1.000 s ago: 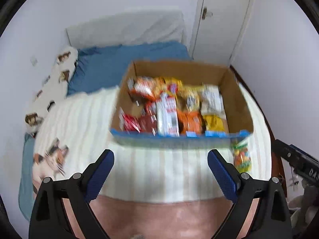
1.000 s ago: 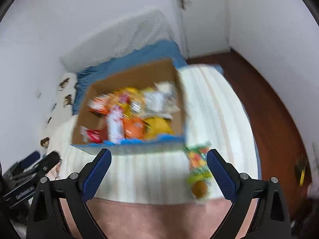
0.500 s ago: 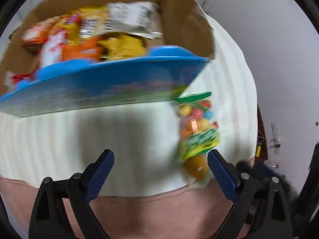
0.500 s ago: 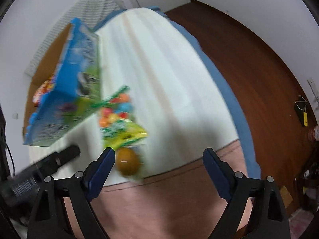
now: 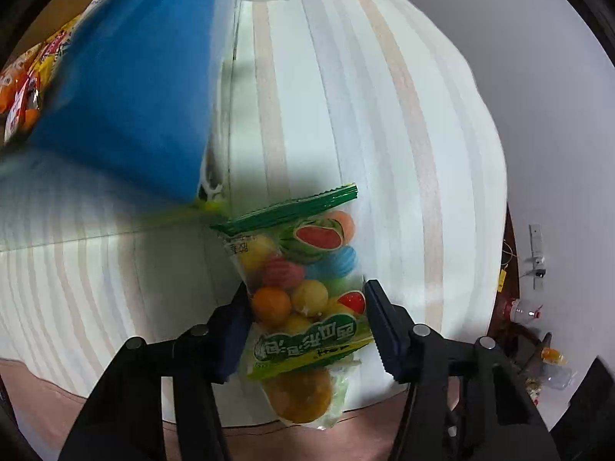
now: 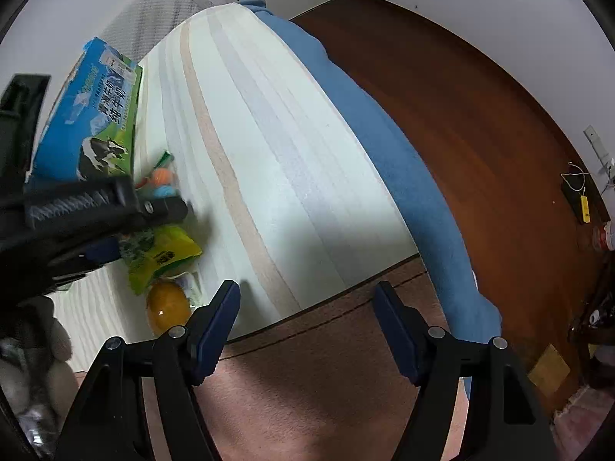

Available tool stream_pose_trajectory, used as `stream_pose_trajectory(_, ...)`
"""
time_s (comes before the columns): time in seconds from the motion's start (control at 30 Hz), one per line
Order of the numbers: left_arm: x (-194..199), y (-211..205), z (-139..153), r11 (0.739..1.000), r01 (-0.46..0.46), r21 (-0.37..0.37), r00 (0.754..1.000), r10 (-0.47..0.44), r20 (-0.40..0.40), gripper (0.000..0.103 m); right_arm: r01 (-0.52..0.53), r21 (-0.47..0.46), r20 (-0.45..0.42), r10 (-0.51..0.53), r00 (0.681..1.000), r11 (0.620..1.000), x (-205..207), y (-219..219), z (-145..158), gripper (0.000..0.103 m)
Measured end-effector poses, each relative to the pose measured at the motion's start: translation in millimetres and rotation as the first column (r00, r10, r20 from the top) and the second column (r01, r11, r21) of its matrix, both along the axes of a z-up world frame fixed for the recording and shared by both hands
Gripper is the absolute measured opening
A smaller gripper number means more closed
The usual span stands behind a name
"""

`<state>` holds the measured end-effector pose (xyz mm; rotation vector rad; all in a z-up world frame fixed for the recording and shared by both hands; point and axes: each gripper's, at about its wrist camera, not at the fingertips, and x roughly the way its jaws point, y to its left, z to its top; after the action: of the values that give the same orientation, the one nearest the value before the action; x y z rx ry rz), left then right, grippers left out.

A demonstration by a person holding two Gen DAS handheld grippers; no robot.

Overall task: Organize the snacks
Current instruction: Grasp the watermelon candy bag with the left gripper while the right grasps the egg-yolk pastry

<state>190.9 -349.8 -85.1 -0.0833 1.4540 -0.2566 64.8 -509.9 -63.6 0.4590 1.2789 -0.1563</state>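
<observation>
Striped bedcover [image 5: 384,123] carries the candy bag [image 5: 303,292], lying just beside the blue box [image 5: 127,107] corner. Bag judged light, crinkly, slippery, contents lumpy; best pinched across its middle. Left gripper [image 5: 307,326] closing, pads flanking the bag, whereas earlier both claws stood wide above. Right gripper [image 6: 303,326] closing on nothing, beside the bag.
</observation>
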Motion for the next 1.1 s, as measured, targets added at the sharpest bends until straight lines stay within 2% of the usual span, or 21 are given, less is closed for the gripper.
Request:
stream_pose_trajectory(0.1,-13.3,15.7,7.7,1.0,-0.007,0.002,1.0,0.007,0.017,0.051,0.003,0.021,0.014,-0.004,1.0,1.0,-8.4,-3.8,8.0,0.074)
stream_pose_trajectory(0.23,-31.9,42.1,23.3,0.999,-0.032,-0.031,0.999,0.033,0.028,0.05,-0.005,0.065,0.02,0.004,1.0,0.998,-8.8,4.4,13.9,0.074)
stream_pose_trajectory(0.4,-59.2,77.3,38.0,0.999,-0.049,-0.022,0.998,0.05,0.043,0.05,-0.068,0.124,0.015,0.066,0.998,0.99,-1.7,35.3,14.4,0.075)
stream_pose_trajectory(0.5,-72.7,102.6,31.8,0.997,-0.066,0.027,0.997,0.064,0.047,0.05,-0.123,0.127,0.013,0.123,0.992,0.984,6.8,56.8,12.2,0.075)
stream_pose_trajectory(0.6,-86.9,128.3,8.9,0.992,-0.106,0.062,0.994,0.106,0.001,0.05,-0.182,0.11,-0.006,0.184,0.983,0.977,17.7,82.9,2.7,0.075)
stream_pose_trajectory(0.7,-96.3,142.9,-6.7,0.987,-0.157,0.013,0.986,0.158,-0.054,0.048,-0.233,0.046,-0.023,0.234,0.972,0.971,27.5,105.8,-7.6,0.075)
stream_pose_trajectory(0.8,-101.6,147.0,-2.9,0.983,-0.18,-0.031,0.983,0.178,-0.052,0.05,-0.278,0.002,-0.043,0.278,0.96,0.961,35.0,122.6,-17.1,0.074)
stream_pose_trajectory(0.87,-104.6,145.4,4.6,0.981,-0.18,-0.064,0.983,0.178,-0.046,0.05,-0.307,-0.029,-0.04,0.306,0.951,0.951,34.2,131.4,-18.5,0.059)
stream_pose_trajectory(0.9,-99.7,148.4,10.4,0.981,-0.178,-0.076,0.984,0.176,-0.042,0.052,-0.324,-0.054,-0.041,0.322,0.946,0.944,32.6,135.3,-18.3,0.056)
stream_pose_trajectory(1.0,-89.5,142.1,20.9,0.983,-0.155,-0.102,0.988,0.152,-0.035,0.056,-0.321,-0.065,-0.04,0.319,0.947,0.945,25.6,136.0,-15.0,0.051)
stream_pose_trajectory(1.1,-76.3,127.7,21.7,0.986,-0.112,-0.12,0.993,0.105,-0.06,0.057,-0.287,-0.051,-0.049,0.285,0.957,0.957,11.4,123.6,-9.7,0.051)
